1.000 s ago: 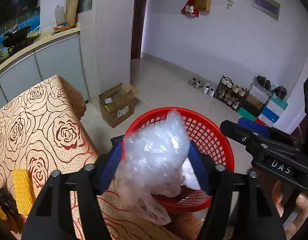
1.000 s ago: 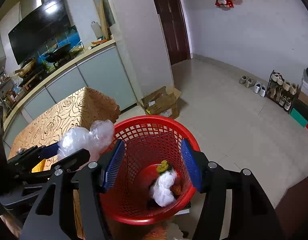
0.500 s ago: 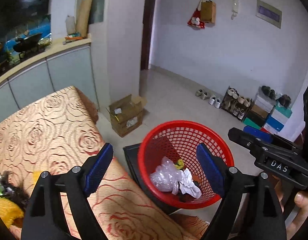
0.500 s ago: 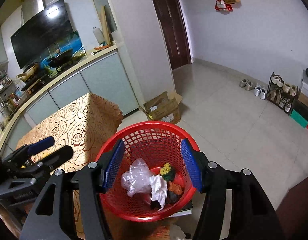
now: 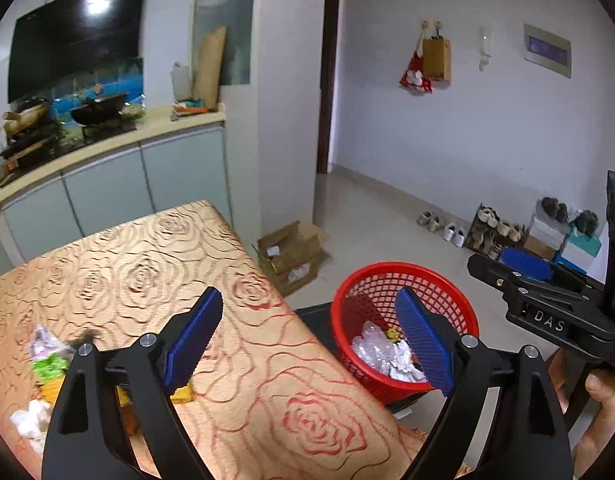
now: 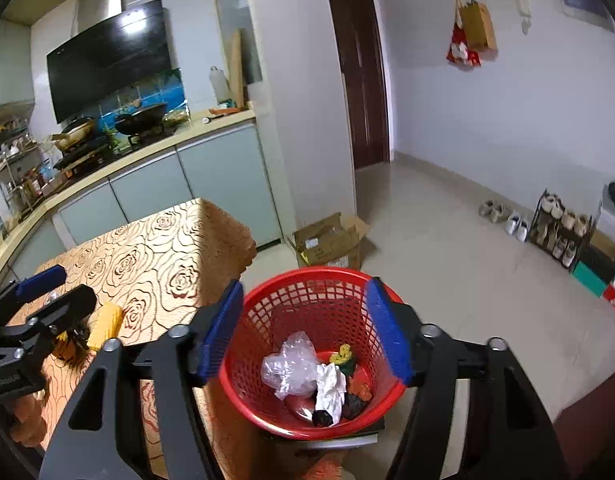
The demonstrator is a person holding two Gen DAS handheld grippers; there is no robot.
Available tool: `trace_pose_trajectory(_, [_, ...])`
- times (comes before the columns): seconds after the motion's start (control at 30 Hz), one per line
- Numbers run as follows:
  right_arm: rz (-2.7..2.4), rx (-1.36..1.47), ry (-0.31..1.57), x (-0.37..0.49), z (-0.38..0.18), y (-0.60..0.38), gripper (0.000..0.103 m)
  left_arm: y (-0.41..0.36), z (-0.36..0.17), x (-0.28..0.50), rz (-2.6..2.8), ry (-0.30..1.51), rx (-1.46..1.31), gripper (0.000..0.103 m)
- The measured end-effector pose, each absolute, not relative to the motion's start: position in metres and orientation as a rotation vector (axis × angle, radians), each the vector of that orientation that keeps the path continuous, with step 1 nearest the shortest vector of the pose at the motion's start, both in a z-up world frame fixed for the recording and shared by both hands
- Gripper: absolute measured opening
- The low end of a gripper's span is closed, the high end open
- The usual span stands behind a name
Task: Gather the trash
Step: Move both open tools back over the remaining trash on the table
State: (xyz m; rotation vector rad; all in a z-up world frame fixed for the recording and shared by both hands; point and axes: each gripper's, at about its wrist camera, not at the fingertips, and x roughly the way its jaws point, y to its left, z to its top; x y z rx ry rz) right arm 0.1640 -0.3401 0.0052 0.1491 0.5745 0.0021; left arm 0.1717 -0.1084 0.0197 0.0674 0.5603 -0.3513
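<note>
Trash sits in two places in front of you. Inside the red mesh basket (image 6: 319, 312), which stands just off the edge of the surface (image 5: 155, 264), you have a crumpled clear plastic bag (image 6: 293, 364), a white paper wad (image 6: 331, 390), a small yellow-green scrap (image 6: 343, 354) and some dark and orange bits beside them. On the rose-patterned cloth of the surface, near your left tongs (image 5: 303, 340), lie a green wrapper (image 5: 51, 366), white crumpled tissue (image 5: 31, 420) and a yellow ribbed piece (image 6: 105, 322); the rest of that pile is too blurred to name. Your left tongs are released, their blue pads spread wide and gripping nothing, over the corner of the surface. Your right tongs (image 6: 305, 332) are released too, spread apart above the basket's rim, empty.
</note>
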Motion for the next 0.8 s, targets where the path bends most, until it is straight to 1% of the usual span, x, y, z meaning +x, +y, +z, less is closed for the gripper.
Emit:
trace_pose_trajectory(0.23, [0.034,0.076,0.489,0.141,0.031,-0.31,0.069,-0.074,0.036,0.145,-0.289,0.503,0.049,0.088])
trace_pose_trajectory(0.33, [0.05,0.063,0.45,0.128,0.039,-0.297,0.079,-0.058,0.041,0.131,-0.241,0.471,0.053,0.093])
trace_pose_trajectory(0.37, [0.056,0.056,0.437,0.124,0.043,-0.292,0.081,-0.053,0.042,0.127,-0.231,0.462,0.052,0.093])
trace_pose_trajectory(0.8, [0.151,0.041,0.388,0.086,0.061,-0.246,0.082,0.043,0.062,0.069,-0.046,0.403,0.0,0.095])
